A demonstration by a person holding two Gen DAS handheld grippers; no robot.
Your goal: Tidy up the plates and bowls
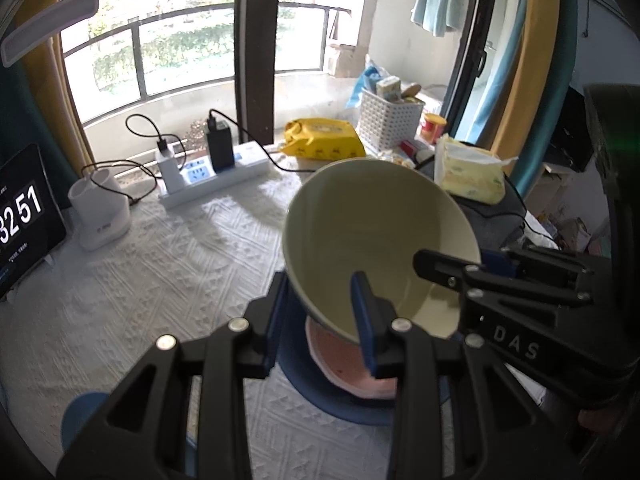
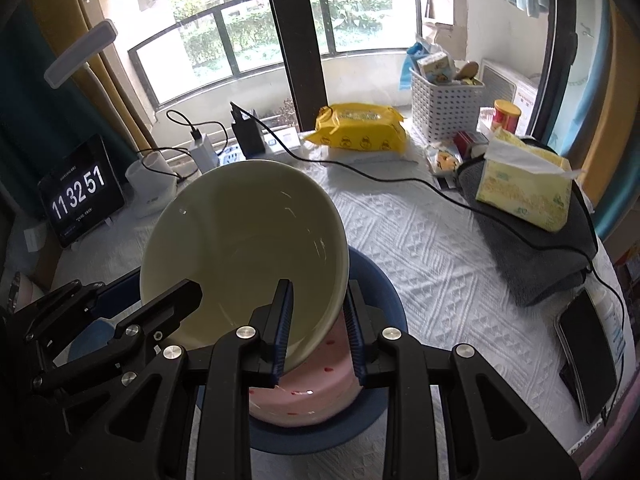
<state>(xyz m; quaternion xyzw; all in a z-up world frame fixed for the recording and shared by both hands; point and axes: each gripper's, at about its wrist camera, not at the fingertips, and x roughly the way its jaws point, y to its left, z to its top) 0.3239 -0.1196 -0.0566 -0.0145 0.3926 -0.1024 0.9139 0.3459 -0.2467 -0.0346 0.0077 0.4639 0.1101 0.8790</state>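
Bowl: a big, smooth, pale green ceramic bowl [image 2: 244, 256] is up in the air and tipped, with its open side facing both cameras.

Left claw: the left gripper [image 1: 320, 320] has its two blue pads on either side of the bowl's rim and looks clamped on it, one pad inside and one outside.

Right claw: the right gripper [image 2: 316, 328] also pinches the rim, one blue pad inside the bowl and one outside. Both claws look equally close to the bowl.

What is below: a pink bowl with small red dots [image 2: 316, 384] sits on a round dark blue plate [image 2: 384, 304]. The plate lies flat on the bumpy white tablecloth [image 2: 432, 248].

Key spot: the green bowl hangs right above the pink bowl, and its lowest edge is very near it. Whether they touch cannot be told.

Next move, a guess: the green bowl likely needs to be tipped level so it can nest.

Feel: the bowl is hard, shiny and slippery, so a loose pinch might let it slide.

Nearby: a yellow tissue box [image 2: 524, 192] sits well apart.
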